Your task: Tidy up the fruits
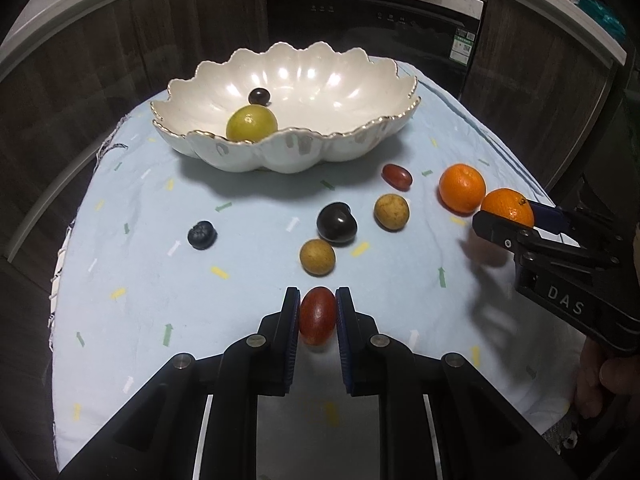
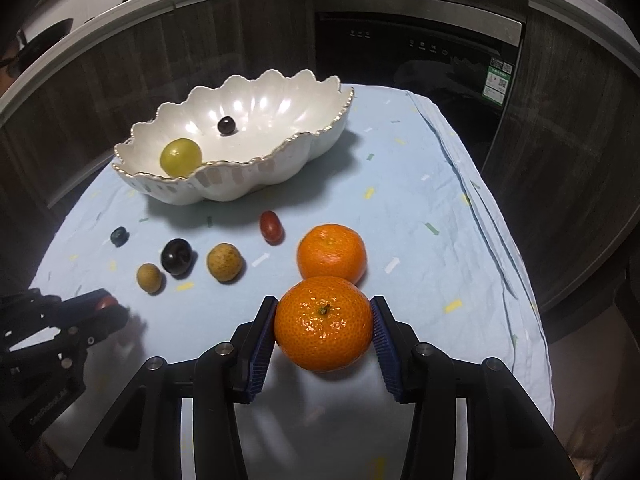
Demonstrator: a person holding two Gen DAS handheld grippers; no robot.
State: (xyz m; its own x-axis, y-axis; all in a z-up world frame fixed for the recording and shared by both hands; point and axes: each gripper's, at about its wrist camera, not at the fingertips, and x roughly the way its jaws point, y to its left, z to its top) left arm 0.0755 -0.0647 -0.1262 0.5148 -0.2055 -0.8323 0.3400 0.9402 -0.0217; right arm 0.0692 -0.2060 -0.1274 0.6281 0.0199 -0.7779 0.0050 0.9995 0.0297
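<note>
My left gripper (image 1: 318, 312) is shut on a red oval fruit (image 1: 317, 315) near the table's front. My right gripper (image 2: 324, 320) is shut on an orange mandarin (image 2: 322, 323), which touches a second mandarin (image 2: 331, 253) behind it. The white scalloped bowl (image 1: 280, 152) at the back holds a yellow-green fruit (image 1: 251, 123) and a small dark grape (image 1: 259, 96). Loose on the cloth lie a second red fruit (image 1: 397, 177), a dark plum (image 1: 337, 223), two tan round fruits (image 1: 391, 212) (image 1: 317, 257) and a blueberry (image 1: 202, 234).
A light blue patterned cloth (image 1: 160, 300) covers the small table. Dark wood cabinets and a black built-in appliance (image 1: 376, 24) stand behind it. The right gripper shows at the right of the left wrist view (image 1: 508, 220).
</note>
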